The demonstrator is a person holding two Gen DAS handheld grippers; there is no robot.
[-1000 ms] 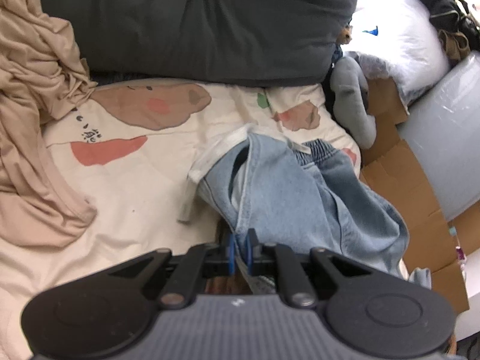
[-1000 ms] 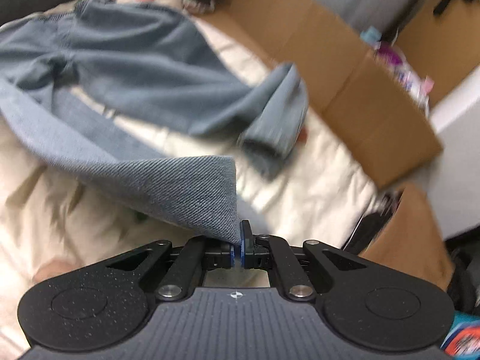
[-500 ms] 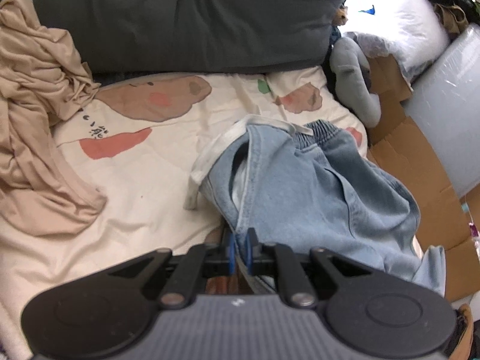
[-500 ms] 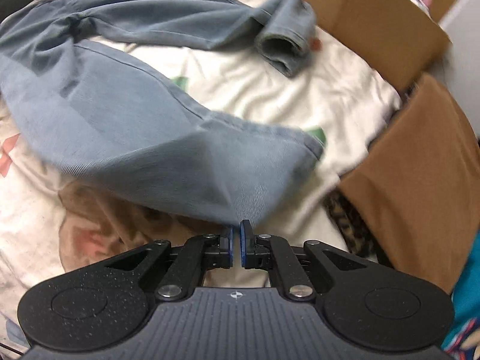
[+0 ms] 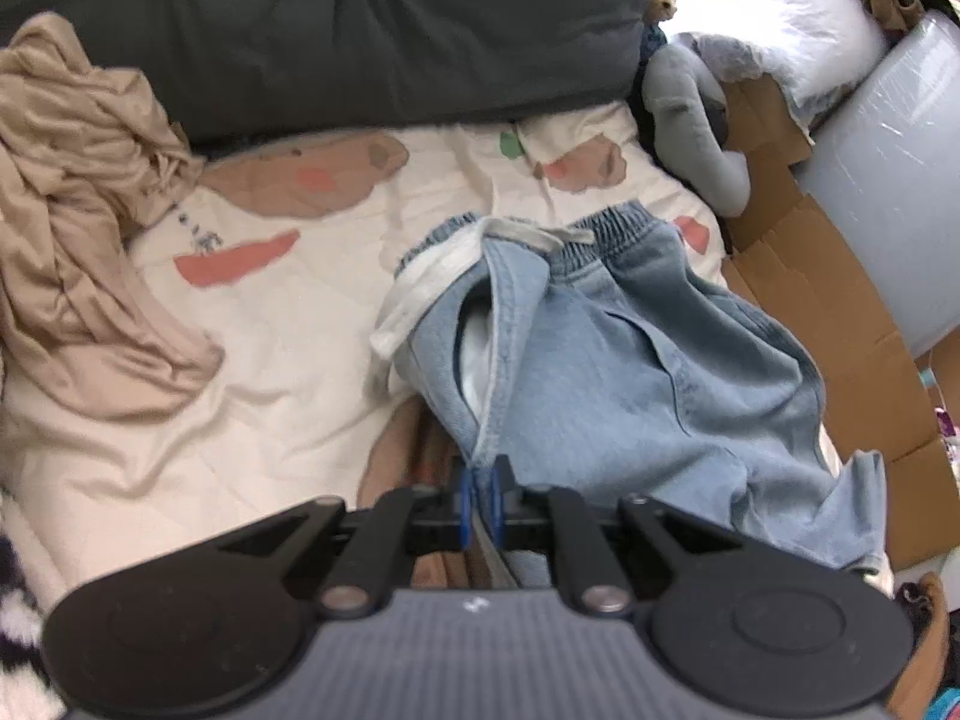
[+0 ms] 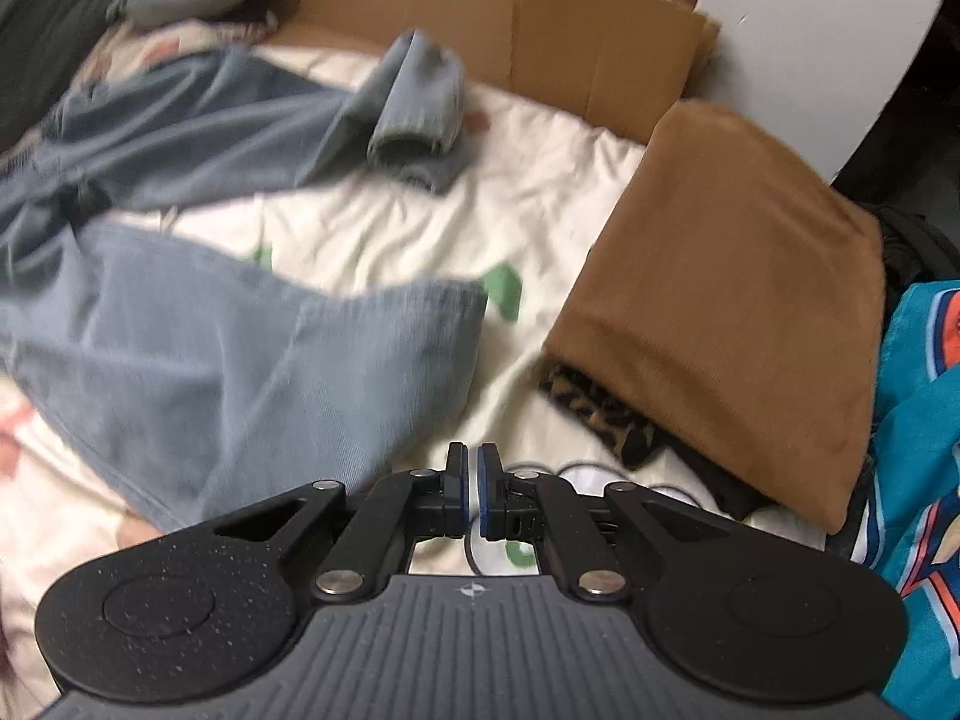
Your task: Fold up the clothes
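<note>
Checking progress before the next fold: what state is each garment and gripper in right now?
Jeans: unfolded, spread rumpled on the bed.
Left gripper: shut on a jeans edge.
Right gripper: shut, nothing visibly gripped.
Beige garment: crumpled in a heap.
Brown garment: folded, lying on a leopard-print cloth.

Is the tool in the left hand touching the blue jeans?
Touching. The left wrist view shows the left tool with its blue pads shut on a seam edge of the jeans, the denim running straight into the pinch.
</note>
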